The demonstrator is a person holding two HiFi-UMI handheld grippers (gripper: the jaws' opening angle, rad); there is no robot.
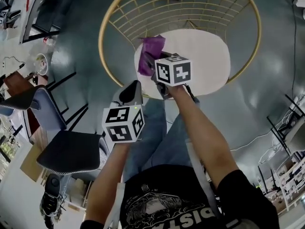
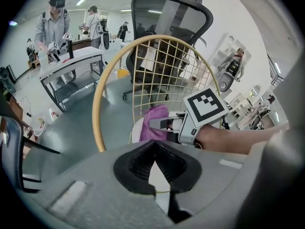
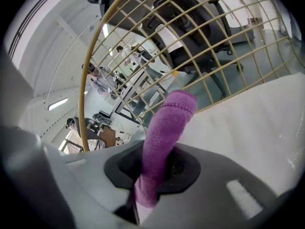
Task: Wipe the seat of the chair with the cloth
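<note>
It looks like an open office or lab: mesh office chair [image 2: 167, 18], desk [image 2: 71, 61] with people [image 2: 56, 25] standing around, grey floor [image 2: 81, 123], cluttered shelves [image 1: 291, 175].

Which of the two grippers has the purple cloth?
The right gripper, shut on the purple cloth by the chair's white seat; the left gripper holds nothing.

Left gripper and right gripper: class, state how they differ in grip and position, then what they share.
The right gripper is shut on the purple cloth; the left gripper is shut on nothing. The right gripper reaches over the edge of the white seat; the left gripper hangs back, nearer the person. Both are hand-held and point toward the chair.
</note>
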